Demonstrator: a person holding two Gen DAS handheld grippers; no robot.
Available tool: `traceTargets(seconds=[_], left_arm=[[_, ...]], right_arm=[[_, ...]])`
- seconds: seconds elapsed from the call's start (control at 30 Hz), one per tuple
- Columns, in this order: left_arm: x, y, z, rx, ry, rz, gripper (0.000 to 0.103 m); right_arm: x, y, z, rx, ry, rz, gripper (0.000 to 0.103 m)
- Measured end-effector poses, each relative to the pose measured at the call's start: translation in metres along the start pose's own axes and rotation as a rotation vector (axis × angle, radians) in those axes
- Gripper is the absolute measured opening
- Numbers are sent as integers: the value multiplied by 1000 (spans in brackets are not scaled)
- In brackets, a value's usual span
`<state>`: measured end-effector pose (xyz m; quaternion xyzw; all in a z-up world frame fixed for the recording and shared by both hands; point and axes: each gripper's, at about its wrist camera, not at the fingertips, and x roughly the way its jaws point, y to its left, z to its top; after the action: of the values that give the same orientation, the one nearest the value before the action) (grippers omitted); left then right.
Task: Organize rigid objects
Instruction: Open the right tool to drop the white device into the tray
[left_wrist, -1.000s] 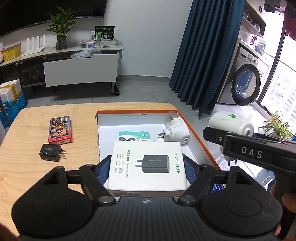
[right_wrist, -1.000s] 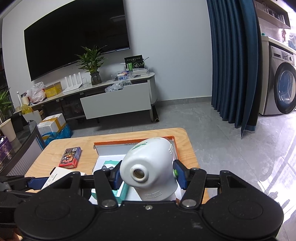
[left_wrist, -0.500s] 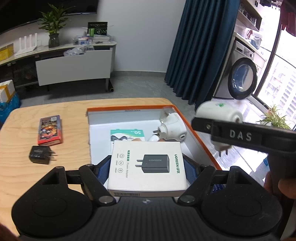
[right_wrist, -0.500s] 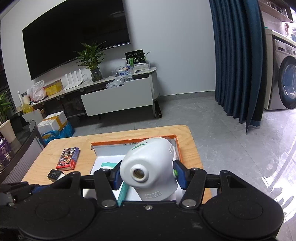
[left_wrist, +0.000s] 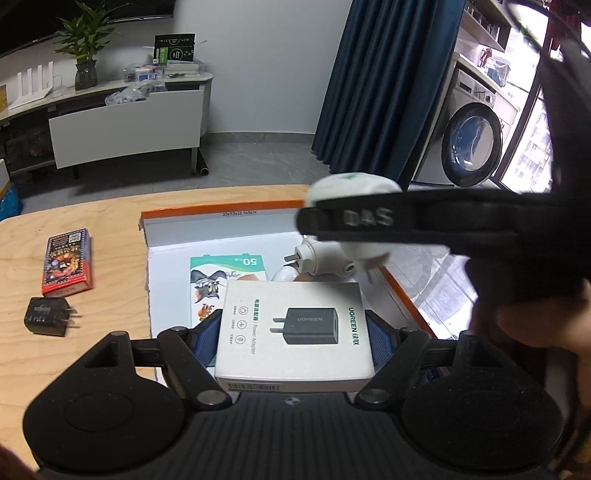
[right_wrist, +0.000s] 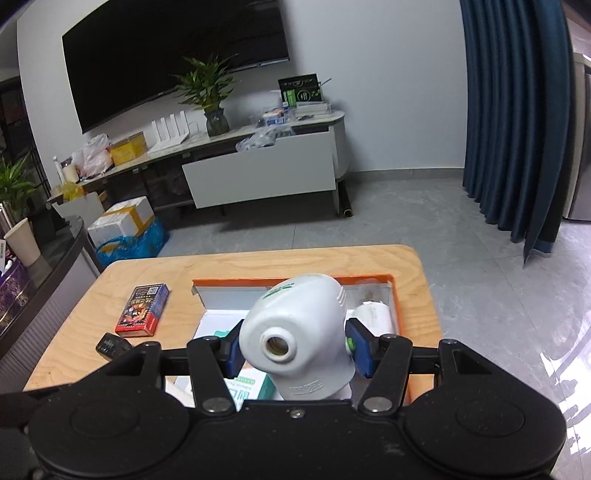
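Note:
My left gripper (left_wrist: 293, 332) is shut on a white power adapter box (left_wrist: 291, 332) and holds it over the near end of an open orange-rimmed white box (left_wrist: 221, 210). My right gripper (right_wrist: 295, 349) is shut on a white lamp-socket plug (right_wrist: 299, 332) and holds it above the same box (right_wrist: 291, 282); in the left wrist view the plug (left_wrist: 354, 184) hangs over the box's right side. Inside lie a cartoon card pack (left_wrist: 221, 280) and a second white plug (left_wrist: 317, 258). A red card box (left_wrist: 66, 262) and a black charger (left_wrist: 46, 317) lie on the table to the left.
The wooden table (left_wrist: 74, 221) ends close to the box's right rim, with grey floor beyond. A TV stand (right_wrist: 258, 170), blue curtain (right_wrist: 517, 110) and washing machine (left_wrist: 472, 144) stand further off. The red card box (right_wrist: 142, 310) and black charger (right_wrist: 110, 345) also show in the right wrist view.
My right gripper has carried the white plug leftward, from beyond the table's right edge to above the box. The left gripper has shifted slightly over the box, still holding the adapter box.

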<state>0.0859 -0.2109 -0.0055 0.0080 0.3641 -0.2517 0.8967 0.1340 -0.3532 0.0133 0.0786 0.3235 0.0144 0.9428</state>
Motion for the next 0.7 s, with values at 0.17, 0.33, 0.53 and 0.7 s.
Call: traceTargets(seconds=[0.17, 0.33, 0.53, 0.7], left_arm=[[5, -1, 0, 5, 4, -3, 80], [8, -1, 1, -12, 12, -6, 80], [10, -7, 0, 3, 12, -18, 80], [15, -18, 5, 25, -4, -37, 80]], right_arm=[[24, 0, 8, -1, 25, 17, 68], [33, -4, 17, 2, -21, 25, 73], [2, -14, 19, 15, -88, -29, 74], [-36, -24, 13, 22, -155, -85, 78]])
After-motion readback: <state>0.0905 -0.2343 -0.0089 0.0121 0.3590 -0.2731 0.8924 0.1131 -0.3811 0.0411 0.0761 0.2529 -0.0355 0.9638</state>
